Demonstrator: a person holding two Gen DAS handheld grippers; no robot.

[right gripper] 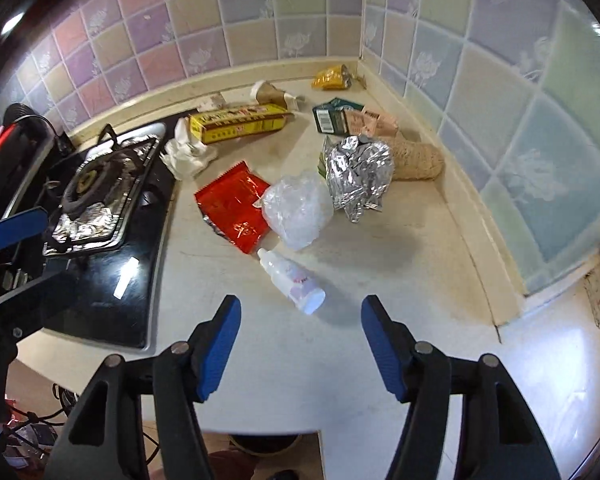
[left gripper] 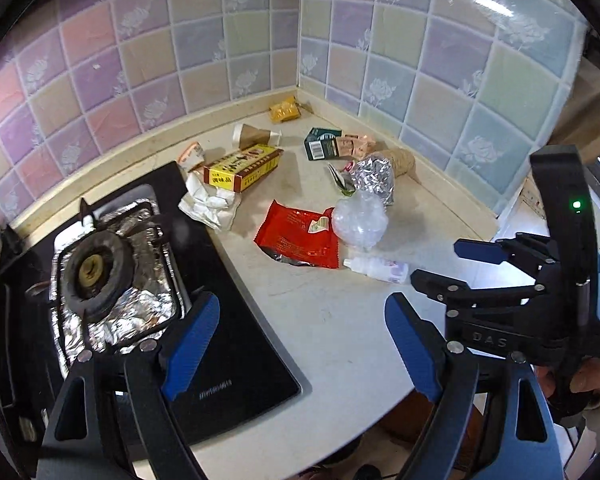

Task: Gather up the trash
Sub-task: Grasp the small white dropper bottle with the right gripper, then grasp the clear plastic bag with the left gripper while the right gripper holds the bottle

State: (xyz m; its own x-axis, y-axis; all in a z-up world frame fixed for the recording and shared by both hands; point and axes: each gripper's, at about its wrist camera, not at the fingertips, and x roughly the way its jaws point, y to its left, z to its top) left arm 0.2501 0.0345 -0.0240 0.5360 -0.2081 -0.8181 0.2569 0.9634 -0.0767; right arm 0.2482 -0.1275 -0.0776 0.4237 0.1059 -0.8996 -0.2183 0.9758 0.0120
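Trash lies scattered on the pale counter (right gripper: 400, 248). A small white bottle (right gripper: 292, 280) lies on its side nearest to me, just beyond my right gripper (right gripper: 300, 304), which is open with nothing between its pads. Behind the bottle are a red wrapper (right gripper: 234, 204), a clear plastic bag (right gripper: 296, 208) and crumpled foil (right gripper: 358, 172). Further back lie a yellow box (right gripper: 240, 122), white tissue (right gripper: 186, 156), a green carton (right gripper: 332, 118), a paper cup (right gripper: 272, 94) and a yellow packet (right gripper: 332, 76). My left gripper (left gripper: 302, 304) hangs open and empty over the counter beside the stove edge.
A black gas stove (left gripper: 228, 312) with a foil-lined burner (left gripper: 96, 268) fills the left side. Tiled walls (left gripper: 220, 40) close the corner behind and to the right. A roll of twine (right gripper: 414, 160) rests by the right wall. The counter's front edge runs just below the grippers.
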